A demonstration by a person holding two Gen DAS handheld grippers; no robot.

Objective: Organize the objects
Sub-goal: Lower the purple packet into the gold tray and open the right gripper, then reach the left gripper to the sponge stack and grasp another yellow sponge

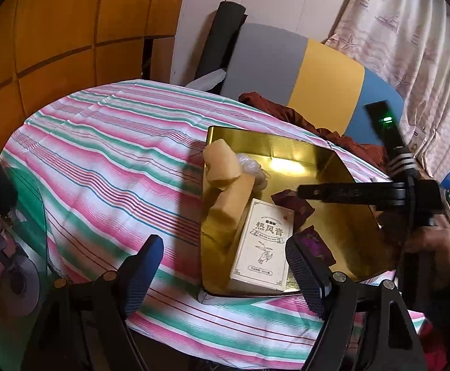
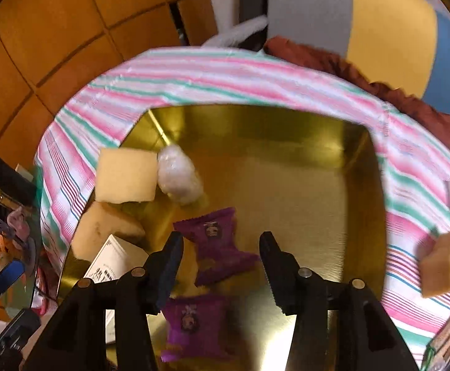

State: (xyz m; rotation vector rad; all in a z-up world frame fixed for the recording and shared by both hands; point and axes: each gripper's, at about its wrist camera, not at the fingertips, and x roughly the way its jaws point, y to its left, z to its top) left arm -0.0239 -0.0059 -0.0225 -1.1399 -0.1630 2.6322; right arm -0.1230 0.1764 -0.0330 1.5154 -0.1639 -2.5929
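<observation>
A gold tray (image 1: 317,160) (image 2: 286,160) lies on the striped tablecloth. At its left side it holds two yellow sponge blocks (image 1: 222,164) (image 2: 126,176), a plastic-wrapped white lump (image 2: 180,176) and a white carton (image 1: 263,244) (image 2: 113,259). My right gripper (image 2: 222,244) hangs open over the tray. A purple snack packet (image 2: 217,244) lies on the tray floor between its fingers, and the pads do not press it. A second purple packet (image 2: 194,324) lies nearer. My left gripper (image 1: 223,244) stands open and empty over the tray's near left corner.
Another yellow sponge piece (image 2: 441,262) sits on the cloth right of the tray. A grey, yellow and blue chair back (image 1: 302,71) and a rumpled brown cloth (image 1: 286,108) stand behind the table. Cluttered glass shelf (image 1: 18,247) at the left; a person's hand (image 1: 435,247) at the right.
</observation>
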